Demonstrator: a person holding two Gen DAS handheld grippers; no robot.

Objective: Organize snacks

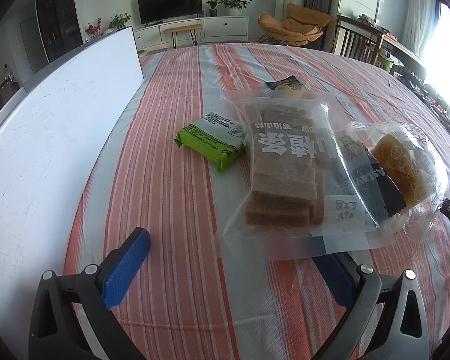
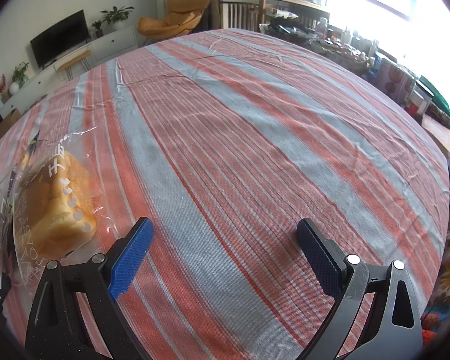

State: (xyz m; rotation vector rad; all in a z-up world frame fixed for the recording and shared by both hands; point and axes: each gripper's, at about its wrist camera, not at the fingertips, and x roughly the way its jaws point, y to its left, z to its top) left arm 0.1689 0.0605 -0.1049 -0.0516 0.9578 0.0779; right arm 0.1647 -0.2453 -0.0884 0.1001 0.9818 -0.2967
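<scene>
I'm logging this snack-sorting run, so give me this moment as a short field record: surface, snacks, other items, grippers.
surface: striped tablecloth, red and grey
snacks: clear bag of brown bars; green packet to its left; bagged bread to its right; dark wrapper between bag and bread; small dark packet behind
other items: white board at the left edge
left gripper: open, one finger under the clear bag's near edge
right gripper: open, holding nothing, bread to its left
</scene>
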